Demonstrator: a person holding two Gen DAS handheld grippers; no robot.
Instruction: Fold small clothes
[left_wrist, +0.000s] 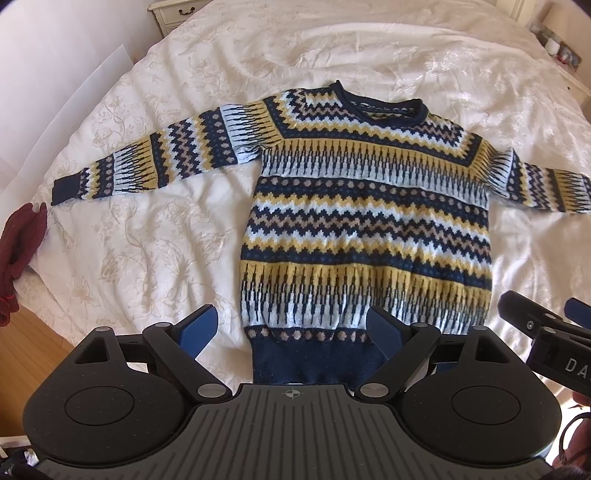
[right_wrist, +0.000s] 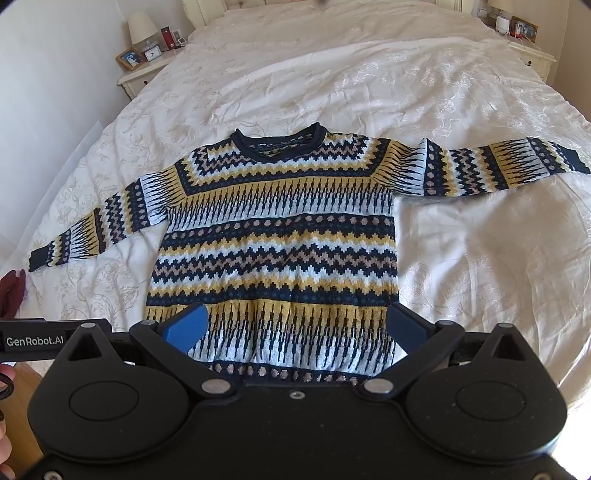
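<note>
The left gripper (left_wrist: 291, 328) is hanging low over the bottom edge of the sweater (left_wrist: 365, 206), with its two blue fingers (left_wrist: 199, 326) spread wide apart. Nothing is sitting between them, so it is holding nothing. The dark blue band at the bottom of the sweater is showing just under the gap between its fingers.

The right gripper (right_wrist: 295, 328) is hanging next to it, over the bottom part of the sweater (right_wrist: 273, 240). Its blue fingers (right_wrist: 186, 326) are also standing wide apart and are gripping nothing. From the left camera, a bit of the right gripper (left_wrist: 546, 325) is peeking in at the side.

The sweater is lying flat and face up on the white bed cover (right_wrist: 369, 85), with its neck pointing away from the grippers. Both sleeves are reaching out to the sides. It is covered in zigzag stripes of dark blue, yellow, white and tan.

A dark red cloth (left_wrist: 18, 251) is lying at the left edge of the bed, near the end of one sleeve but not touching it. A lamp (right_wrist: 142, 29) and a picture frame (right_wrist: 130, 59) are standing on a small bedside table (right_wrist: 138, 79) far behind
</note>
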